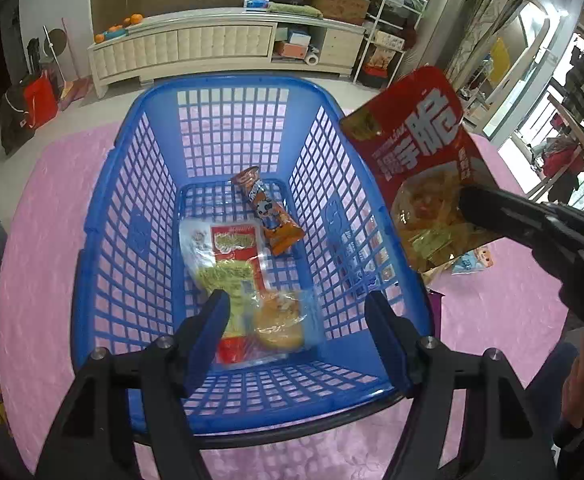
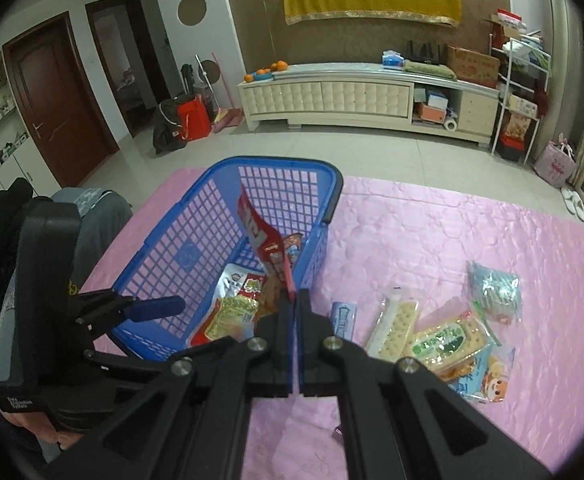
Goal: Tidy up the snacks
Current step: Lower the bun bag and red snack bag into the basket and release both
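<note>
Red snack bag [image 1: 420, 168]: clamped by its lower edge in the right gripper [image 2: 295, 300], standing up from the jaws with its long axis running up and away from the fingertips. In the left wrist view its printed face is turned toward the basket.

Where it is: at the right rim of the blue basket [image 1: 103, 216], partly over the opening, not yet resting on anything inside.

Key relation: the basket's open well lies ahead of and to the left of the right gripper, so by my judgement the bag needs to go leftward and down to clear the rim.

Left gripper [image 1: 298, 340]: jaws apart with nothing between them, hanging above the near end of the basket over the yellow-green noodle packet [image 1: 227, 264] and a clear-wrapped bun [image 1: 279, 320].

Nearer hand: the right one holds the bag; the left one is closer to the basket floor.

Already in the basket: those 2 items plus an orange wrapped bar [image 1: 267, 212] lying farther in.

Left wrist view only: the bag's full face and the basket floor.

Right wrist view only: the bag edge-on, and a loose pile of snack packets [image 2: 444, 336] on the pink mat [image 2: 452, 224], to the right of the right gripper, still to be sorted.
</note>
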Available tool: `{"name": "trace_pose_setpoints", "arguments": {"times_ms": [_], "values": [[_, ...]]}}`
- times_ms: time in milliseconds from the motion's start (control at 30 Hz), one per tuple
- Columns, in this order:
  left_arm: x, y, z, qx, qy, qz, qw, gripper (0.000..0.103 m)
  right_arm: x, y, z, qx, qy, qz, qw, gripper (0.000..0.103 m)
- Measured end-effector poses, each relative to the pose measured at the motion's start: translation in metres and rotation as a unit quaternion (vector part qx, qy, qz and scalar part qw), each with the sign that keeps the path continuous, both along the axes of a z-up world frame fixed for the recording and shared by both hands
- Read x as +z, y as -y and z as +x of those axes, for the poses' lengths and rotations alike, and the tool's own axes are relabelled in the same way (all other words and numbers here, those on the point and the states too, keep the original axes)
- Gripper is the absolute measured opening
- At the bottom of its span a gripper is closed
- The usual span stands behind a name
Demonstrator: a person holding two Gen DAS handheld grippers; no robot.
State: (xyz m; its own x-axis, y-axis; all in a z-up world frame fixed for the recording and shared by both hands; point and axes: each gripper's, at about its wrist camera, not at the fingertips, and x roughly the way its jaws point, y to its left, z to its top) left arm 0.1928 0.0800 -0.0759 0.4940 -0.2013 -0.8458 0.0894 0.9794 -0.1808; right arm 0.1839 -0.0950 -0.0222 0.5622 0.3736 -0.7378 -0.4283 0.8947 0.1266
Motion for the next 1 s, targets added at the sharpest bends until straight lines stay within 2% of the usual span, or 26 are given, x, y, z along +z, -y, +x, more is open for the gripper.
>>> {"name": "trace_pose_setpoints", "arguments": {"times_ms": [167,433,567,767,1000], "values": [[0.018,-0.004,-0.008,0.008,0.023,0.022,0.9995,0.07,0.007,-0.001,-0.004,0.002,0.003,0.005,1.0,0.003],[0.041,-0.027,-0.023,0.028,0.046,0.018,0.9984,0.07,0.014,-0.016,-0.011,0.022,0.001,0.005,1.0,0.003],[0.043,-0.04,-0.03,0.039,0.05,0.014,0.9979,0.07,0.011,-0.028,-0.012,0.026,-0.003,0.001,1.0,0.003],[0.042,-0.057,-0.03,0.057,0.054,0.02,0.9968,0.07,0.001,-0.046,-0.009,0.032,-0.007,-0.036,0.999,0.003],[0.033,-0.067,-0.025,0.062,0.045,0.011,0.997,0.07,-0.011,-0.051,0.006,0.01,-0.016,-0.063,0.998,0.003]]}}
